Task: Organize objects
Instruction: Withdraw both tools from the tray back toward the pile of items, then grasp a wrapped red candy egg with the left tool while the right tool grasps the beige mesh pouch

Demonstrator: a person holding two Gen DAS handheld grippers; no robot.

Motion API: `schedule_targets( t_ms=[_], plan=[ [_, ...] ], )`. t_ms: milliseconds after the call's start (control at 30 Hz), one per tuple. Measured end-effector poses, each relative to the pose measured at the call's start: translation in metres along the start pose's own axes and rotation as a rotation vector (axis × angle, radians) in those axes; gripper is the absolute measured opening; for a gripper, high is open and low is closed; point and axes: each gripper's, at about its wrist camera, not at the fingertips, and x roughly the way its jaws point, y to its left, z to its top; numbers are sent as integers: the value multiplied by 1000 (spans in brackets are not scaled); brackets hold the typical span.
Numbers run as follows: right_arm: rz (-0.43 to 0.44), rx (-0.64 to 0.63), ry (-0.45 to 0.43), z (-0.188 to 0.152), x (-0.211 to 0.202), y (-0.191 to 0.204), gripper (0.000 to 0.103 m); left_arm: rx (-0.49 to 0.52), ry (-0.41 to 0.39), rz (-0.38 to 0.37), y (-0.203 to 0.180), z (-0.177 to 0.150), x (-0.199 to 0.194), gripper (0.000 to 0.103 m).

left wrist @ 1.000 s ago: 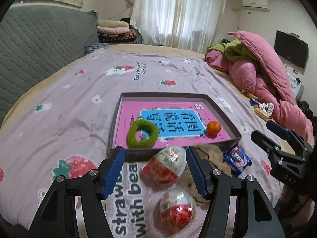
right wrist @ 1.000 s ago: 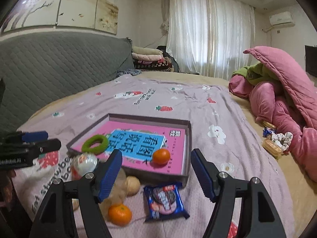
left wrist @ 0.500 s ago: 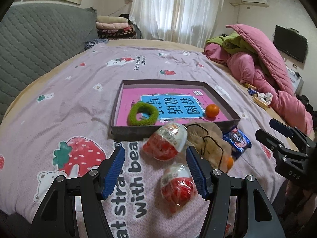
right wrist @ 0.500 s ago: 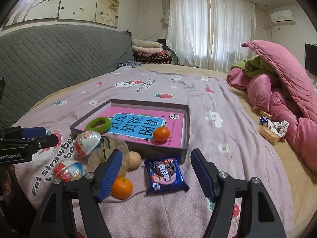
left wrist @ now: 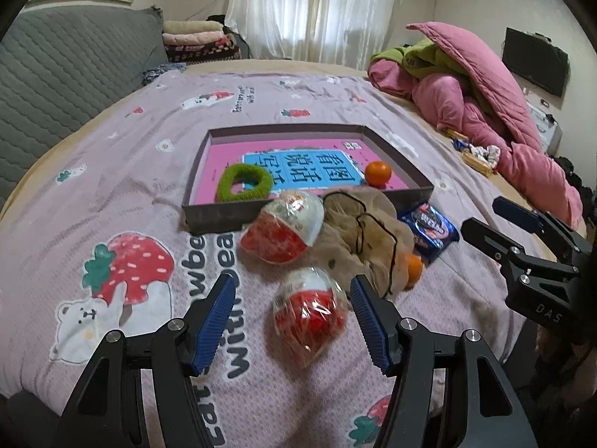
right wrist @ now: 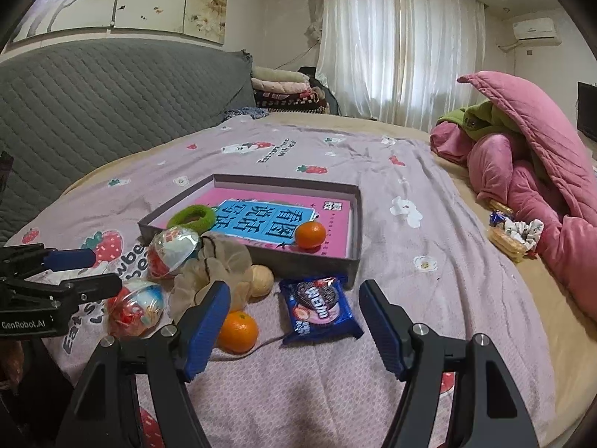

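A grey tray [left wrist: 306,212] [right wrist: 356,224] on the bed holds a pink book, a green ring [left wrist: 244,183] [right wrist: 192,217] and an orange [left wrist: 377,172] [right wrist: 310,234]. In front of it lie two red-and-white egg toys [left wrist: 285,227] [left wrist: 309,310], a beige mesh bag [left wrist: 367,237] [right wrist: 218,261], a loose orange [right wrist: 237,331], a yellow ball [right wrist: 260,280] and a blue cookie pack [left wrist: 428,228] [right wrist: 319,308]. My left gripper [left wrist: 293,317] is open, with the nearer egg between its fingertips, untouched. My right gripper [right wrist: 293,321] is open, just before the cookie pack.
Pink and green quilts [right wrist: 530,149] are heaped at the right of the bed, with snacks [right wrist: 513,233] beside them. A grey padded headboard [right wrist: 93,97] runs along the left. Folded blankets [right wrist: 287,89] are stacked at the far side.
Both grippers have drawn back toward the near edge of the bed. The nearer egg toy now sits between the left fingers; more of the loose objects show.
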Motion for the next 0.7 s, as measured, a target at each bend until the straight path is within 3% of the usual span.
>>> schedule_targets(
  t_ms=[700],
  plan=[
    [79, -23, 82, 2, 33, 36, 71, 21, 48, -51, -1, -15, 15, 66]
  ],
)
